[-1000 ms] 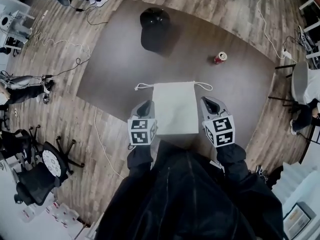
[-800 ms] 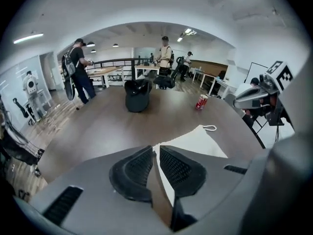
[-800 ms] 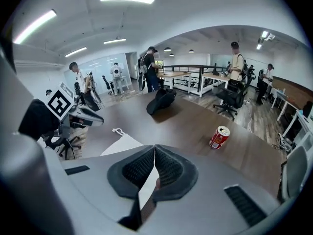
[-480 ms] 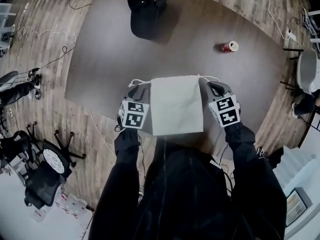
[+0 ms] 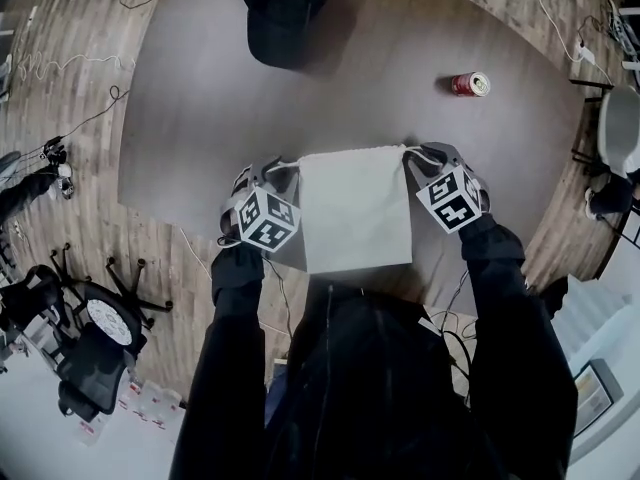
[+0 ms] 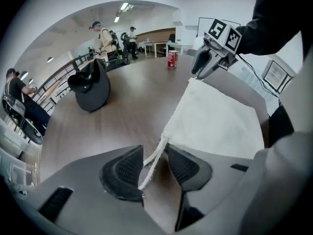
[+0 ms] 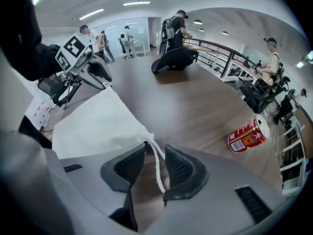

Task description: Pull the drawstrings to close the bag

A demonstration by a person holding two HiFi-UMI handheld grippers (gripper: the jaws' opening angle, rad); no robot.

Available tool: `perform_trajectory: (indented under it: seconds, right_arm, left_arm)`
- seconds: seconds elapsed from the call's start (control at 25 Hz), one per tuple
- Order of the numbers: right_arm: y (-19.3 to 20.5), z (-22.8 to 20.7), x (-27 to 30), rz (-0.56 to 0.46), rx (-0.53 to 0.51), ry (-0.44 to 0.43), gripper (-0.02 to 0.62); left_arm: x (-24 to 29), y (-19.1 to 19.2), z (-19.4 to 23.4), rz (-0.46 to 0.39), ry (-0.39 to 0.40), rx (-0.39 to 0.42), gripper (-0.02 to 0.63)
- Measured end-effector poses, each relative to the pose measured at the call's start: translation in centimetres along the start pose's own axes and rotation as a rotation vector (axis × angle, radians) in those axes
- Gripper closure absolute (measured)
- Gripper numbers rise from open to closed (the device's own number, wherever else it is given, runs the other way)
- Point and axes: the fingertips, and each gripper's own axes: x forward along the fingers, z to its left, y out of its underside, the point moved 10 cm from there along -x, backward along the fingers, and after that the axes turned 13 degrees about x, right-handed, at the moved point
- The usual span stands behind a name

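Note:
A cream drawstring bag (image 5: 355,208) lies flat on the dark table (image 5: 200,98), its mouth at the far edge. My left gripper (image 5: 262,173) is at the bag's top left corner. Its jaws are opening, and the left drawstring (image 6: 151,163) runs loosely through the gap between the pads, which do not press on it. My right gripper (image 5: 432,155) is at the top right corner, jaws also opening, with the right drawstring (image 7: 157,165) hanging between the pads. The bag (image 6: 215,119) lies unbunched. Each gripper view shows the other gripper: right (image 6: 198,72), left (image 7: 105,80).
A black cap (image 5: 283,8) sits at the table's far side and a red can (image 5: 468,84) lies on its side to the far right. Office chairs (image 5: 85,343) and cables lie on the wood floor at the left. People stand far off in the gripper views.
Both grippers have moved forward along the bag's sides to its top corners. Their jaws, shut a second ago, now stand apart around the drawstrings.

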Motion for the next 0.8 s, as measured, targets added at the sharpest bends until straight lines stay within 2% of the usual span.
perform_trajectory:
  seconds: [0.16,0.32,0.48,0.56,0.64,0.72,0.8]
  right_arm:
    - [-0.3,-0.4,1.9,0.066,-0.103,0.005,0.433]
    - [-0.6,-0.4,3.1,0.102,-0.131,-0.018,0.434]
    - [-0.2,0.3,3.5,0.115,-0.145,-0.036,0.503]
    - [0.2,0.9,3.6,0.106,-0.123,-0.028,0.556]
    - [0.4,1.2,3.5,0.091,-0.068,-0.001,0.563]
    - [0.4,1.2,2.9,0.065,0.006,0.037,0.565]
    - [0.3,1.4,1.4,0.018,0.065,0.076,0.565]
  left_arm:
    - [1.4,-0.1,0.4,0.014,0.042,0.043,0.453]
    - [2.3,-0.4,0.7,0.012,0.063,0.049,0.453]
    - [2.9,-0.8,0.6,0.004,0.089,0.014,0.469]
    - [2.9,-0.5,0.4,-0.011,0.095,-0.011,0.498]
    - [3.0,-0.5,0.0,-0.007,0.081,-0.023,0.568]
    - [2.6,-0.7,-0.4,-0.006,0.056,-0.061,0.571]
    - [1.5,-1.1,-0.3,-0.027,0.024,-0.132,0.571]
